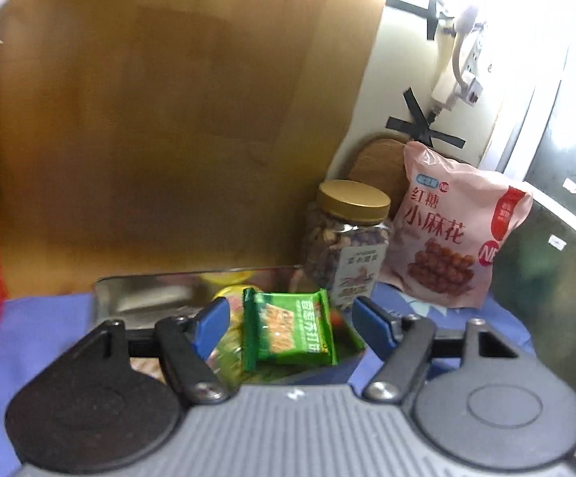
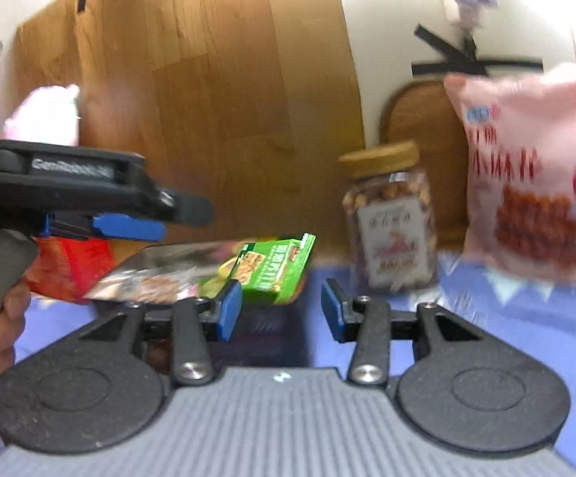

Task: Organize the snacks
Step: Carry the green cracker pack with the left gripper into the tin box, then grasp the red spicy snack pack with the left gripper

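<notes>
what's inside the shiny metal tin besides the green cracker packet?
The shiny metal tin holds the green cracker packet lying on yellow-green wrapped snacks. Whatever lies beneath is covered by the packet and the left gripper.

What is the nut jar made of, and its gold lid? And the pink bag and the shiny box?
The nut jar looks like clear plastic or glass; the nuts show through it. Its gold lid is matte gold, metal or plastic, hard to say. The pink bag seems thin plastic film: it crinkles and puffs. The shiny box looks like polished metal, because it mirrors the snacks.
</notes>
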`<state>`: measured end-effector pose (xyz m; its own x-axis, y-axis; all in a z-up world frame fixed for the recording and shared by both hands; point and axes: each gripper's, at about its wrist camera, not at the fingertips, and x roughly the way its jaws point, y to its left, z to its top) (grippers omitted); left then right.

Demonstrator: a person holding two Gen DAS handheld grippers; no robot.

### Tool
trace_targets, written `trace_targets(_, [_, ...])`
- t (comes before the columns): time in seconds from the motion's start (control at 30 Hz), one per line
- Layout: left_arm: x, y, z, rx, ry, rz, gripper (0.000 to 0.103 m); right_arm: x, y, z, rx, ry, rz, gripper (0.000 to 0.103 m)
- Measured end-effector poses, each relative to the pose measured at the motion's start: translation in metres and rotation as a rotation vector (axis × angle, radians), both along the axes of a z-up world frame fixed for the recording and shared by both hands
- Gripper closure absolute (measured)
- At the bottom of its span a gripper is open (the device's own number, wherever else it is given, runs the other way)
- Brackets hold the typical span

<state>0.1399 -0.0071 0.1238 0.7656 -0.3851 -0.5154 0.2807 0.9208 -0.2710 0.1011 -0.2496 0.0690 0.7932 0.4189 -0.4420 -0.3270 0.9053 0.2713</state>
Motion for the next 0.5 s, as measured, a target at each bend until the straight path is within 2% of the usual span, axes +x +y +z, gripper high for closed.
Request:
trace_targets(0.17, [-0.043, 0.035, -0.007, 0.022, 0.033, 0.037, 0.033, -0.026, -0.009, -0.027, 0.111, 0.15, 0.028, 0.056])
trace_targets(0.33, [-0.055, 0.068, -0.036, -0.019, 0.132, 0.085, 0.032, -0.011, -0.003, -0.05, 0.188, 0.297, 0.048, 0.073])
trace_targets(0.5, [-0.043, 0.076, -0.072, -0.083, 0.239, 0.084, 0.032, -0.003, 0.031, -0.051, 0.133, 0.313, 0.131, 0.074])
